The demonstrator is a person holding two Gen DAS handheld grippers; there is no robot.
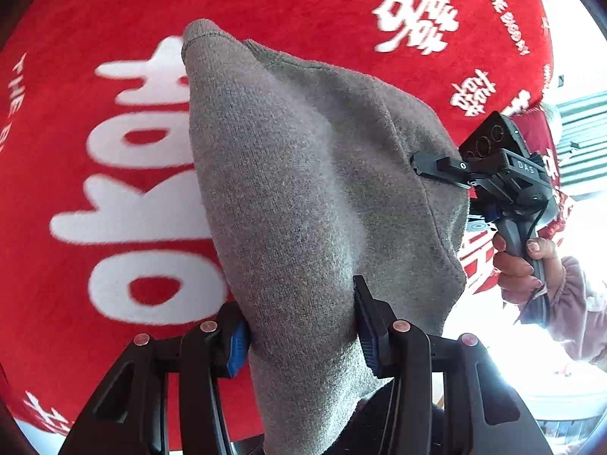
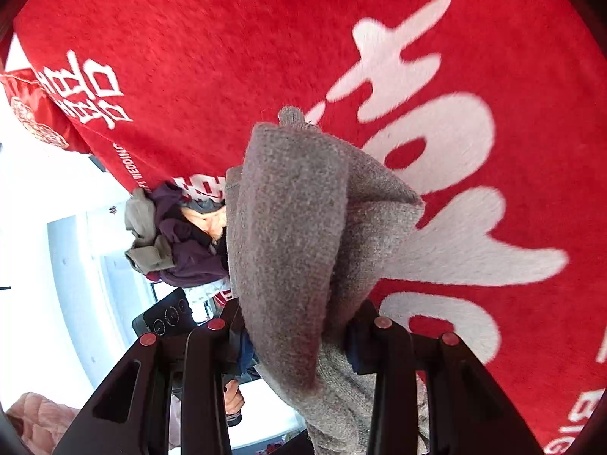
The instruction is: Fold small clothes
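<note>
A grey knitted garment (image 1: pixel 303 189) hangs in the air between both grippers, above a red cloth (image 1: pixel 95 19) with white characters. My left gripper (image 1: pixel 301 333) is shut on one end of it, the fabric bunched between the blue pads (image 1: pixel 237 349). My right gripper (image 1: pixel 417 165) shows in the left wrist view at the right, shut on the garment's other edge. In the right wrist view the same garment (image 2: pixel 296 246) is pinched in my right gripper (image 2: pixel 296 341) and drapes forward in folds.
The red cloth (image 2: pixel 227 38) covers the work surface below. A pile of other clothes (image 2: pixel 170 239), purple and khaki, lies at the cloth's edge. The person's hand (image 1: pixel 519 261) holds the right gripper's handle. A bright white area lies beyond the cloth's edge.
</note>
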